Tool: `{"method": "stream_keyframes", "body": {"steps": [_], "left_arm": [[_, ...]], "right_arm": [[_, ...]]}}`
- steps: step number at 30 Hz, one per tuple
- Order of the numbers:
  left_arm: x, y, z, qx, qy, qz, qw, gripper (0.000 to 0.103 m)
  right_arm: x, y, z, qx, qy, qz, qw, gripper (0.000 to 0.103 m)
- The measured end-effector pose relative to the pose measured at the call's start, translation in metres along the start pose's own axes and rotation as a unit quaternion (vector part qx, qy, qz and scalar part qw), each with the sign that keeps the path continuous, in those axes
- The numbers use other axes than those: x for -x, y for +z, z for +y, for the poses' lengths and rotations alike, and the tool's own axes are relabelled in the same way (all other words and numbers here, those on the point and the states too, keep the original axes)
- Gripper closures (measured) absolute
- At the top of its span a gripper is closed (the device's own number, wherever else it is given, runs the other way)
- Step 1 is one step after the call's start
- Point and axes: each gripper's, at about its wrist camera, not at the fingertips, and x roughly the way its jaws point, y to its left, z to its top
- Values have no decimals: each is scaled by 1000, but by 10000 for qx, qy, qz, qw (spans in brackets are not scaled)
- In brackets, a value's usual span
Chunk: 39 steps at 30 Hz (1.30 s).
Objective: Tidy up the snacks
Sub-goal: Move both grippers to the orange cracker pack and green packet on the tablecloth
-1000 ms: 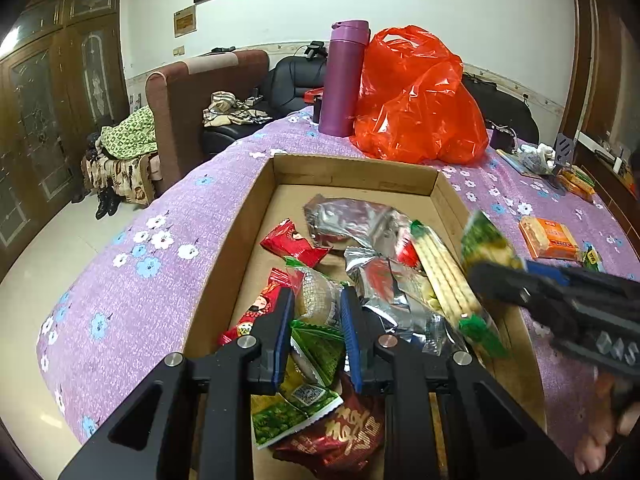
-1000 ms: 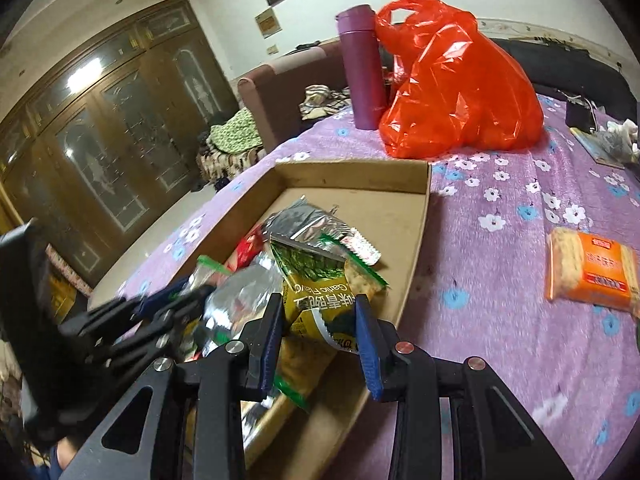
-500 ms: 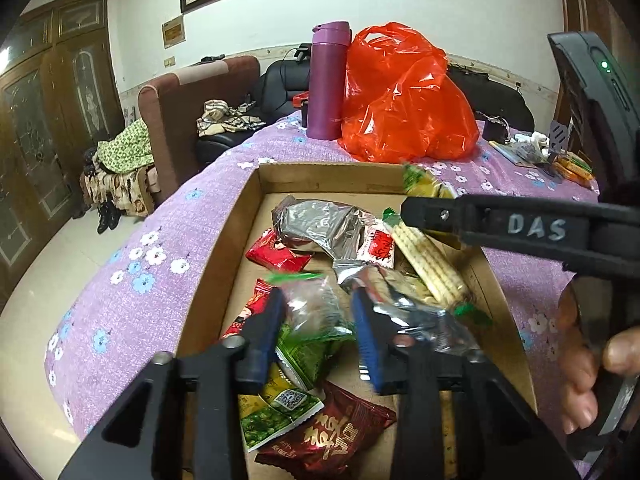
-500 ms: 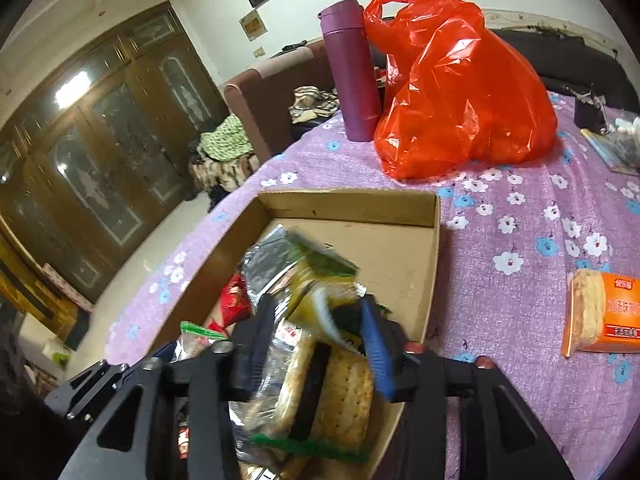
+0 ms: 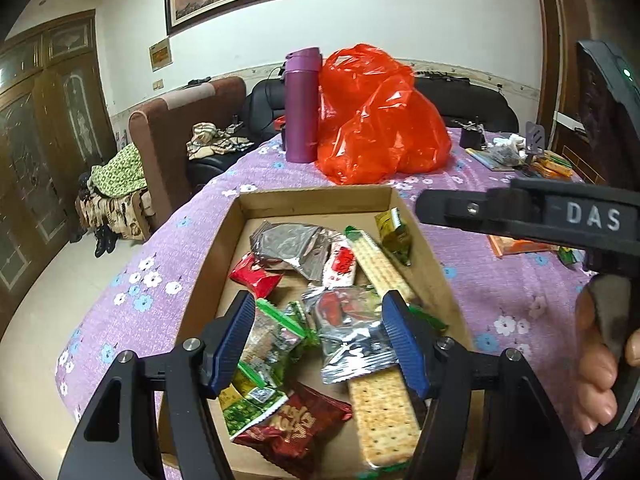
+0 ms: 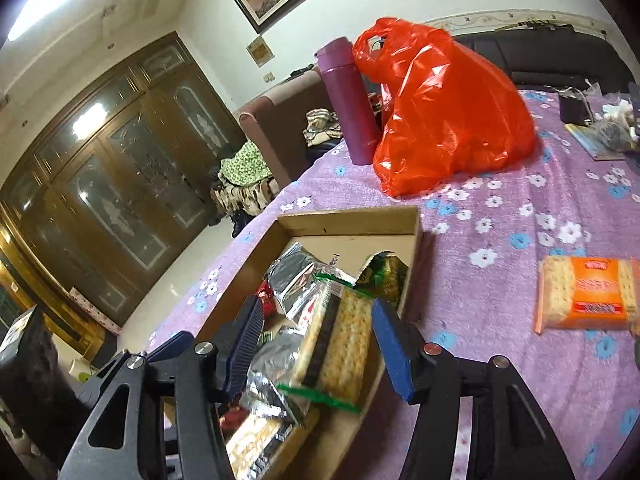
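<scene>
A: Left gripper (image 5: 320,340): jaws spread wide, nothing clamped, hanging over the near end of the cardboard box (image 5: 308,195). Right gripper (image 6: 316,350): same, jaws apart, empty, over the box's near right side.

B: Snacks?

A: All but one sit in the box. Countable from the left view: two cracker sleeves (image 5: 382,266), one long along the right wall, one at the near end; two red packets, small one (image 5: 255,274) at left, dark one (image 5: 296,424) nearest; one yellow-green packet (image 5: 395,235) against the right wall. Silver foil packs (image 5: 294,246) overlap, count unclear.

B: Outside the box?

A: One orange cracker pack (image 6: 588,299) on the purple floral tablecloth (image 6: 500,240), well right of the box. Beyond the far wall: one purple flask (image 5: 302,106), one orange plastic bag (image 5: 380,120), touching.
</scene>
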Motion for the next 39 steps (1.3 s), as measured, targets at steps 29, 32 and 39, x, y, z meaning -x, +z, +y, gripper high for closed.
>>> {"method": "stream_keyframes", "body": {"steps": [29, 32, 39], "left_arm": [[-68, 97, -174, -357, -1689, 948, 9804, 38], [-104, 109, -190, -231, -1696, 1264, 9771, 38], [-186, 118, -207, 95, -1574, 1879, 9694, 53]], "right_arm": [[127, -44, -218, -2105, -1342, -770, 9653, 42], [134, -47, -221, -2203, -1370, -866, 9619, 42], [145, -46, -224, -2302, -1340, -1058, 9580, 42]]}}
